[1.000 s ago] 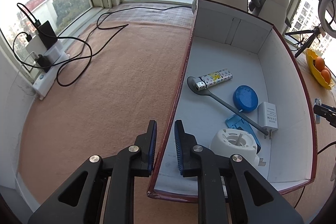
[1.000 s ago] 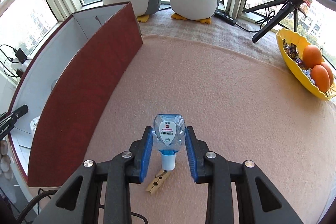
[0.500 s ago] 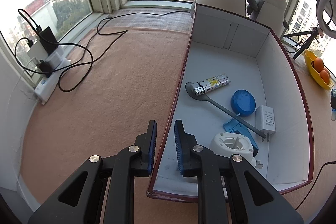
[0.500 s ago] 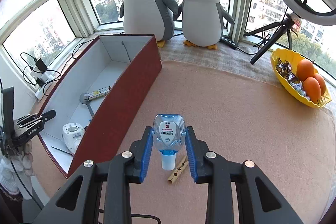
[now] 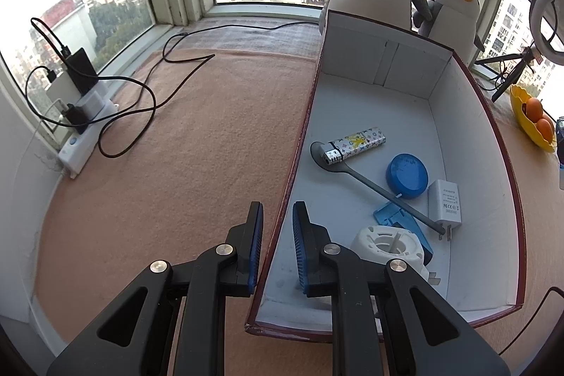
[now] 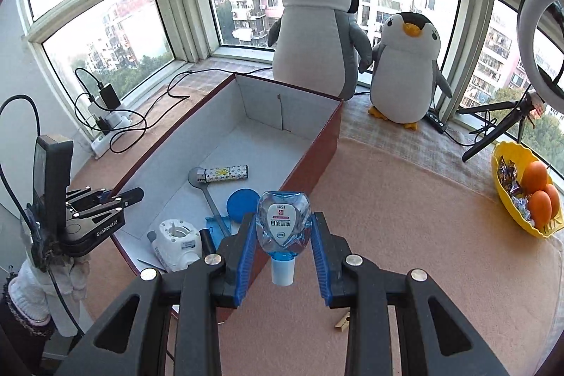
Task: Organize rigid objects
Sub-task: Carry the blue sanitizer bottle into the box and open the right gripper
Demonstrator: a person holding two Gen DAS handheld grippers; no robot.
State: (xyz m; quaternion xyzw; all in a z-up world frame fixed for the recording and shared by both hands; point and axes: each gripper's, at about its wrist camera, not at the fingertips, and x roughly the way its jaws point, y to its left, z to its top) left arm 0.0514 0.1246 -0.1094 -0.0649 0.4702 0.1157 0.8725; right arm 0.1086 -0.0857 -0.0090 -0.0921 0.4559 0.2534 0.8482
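My right tool [image 6: 282, 231] is clenched on a small clear bottle [image 6: 283, 223], which hangs upside down between the blue pads with its white cap [image 6: 282, 273] pointing down. I hold it in the air just above the near right wall of the open box [image 6: 319, 150], over the pinkish surface [image 6: 405, 217]. A wooden clothespin [image 6: 341, 325] lies on that surface below, partly hidden by the tool's black arm.

My left tool [image 5: 276, 231] straddles the box's left wall [image 5: 299, 143]: one pad outside, one pad inside. The wall stands between the pads, but I cannot tell whether they press on it or leave a sliver of gap, so the grip state is unclear.

Inside the box, on its white floor, lie a patterned lighter [image 5: 356, 145] resting across the bowl of a grey spoon [image 5: 373, 184], a round blue lid [image 5: 406, 176] touching the spoon's handle, a white charger plug [image 5: 445, 201] just beside the lid, a blue plastic piece [image 5: 398, 217] under the spoon handle, and a white round device [image 5: 387, 247] near the front corner.

Two plush penguins [image 6: 317, 34] stand behind the box by the window. A yellow bowl [image 6: 507, 203] with oranges sits at the far right, and a power strip [image 5: 84, 136] with tangled black cables lies along the left sill
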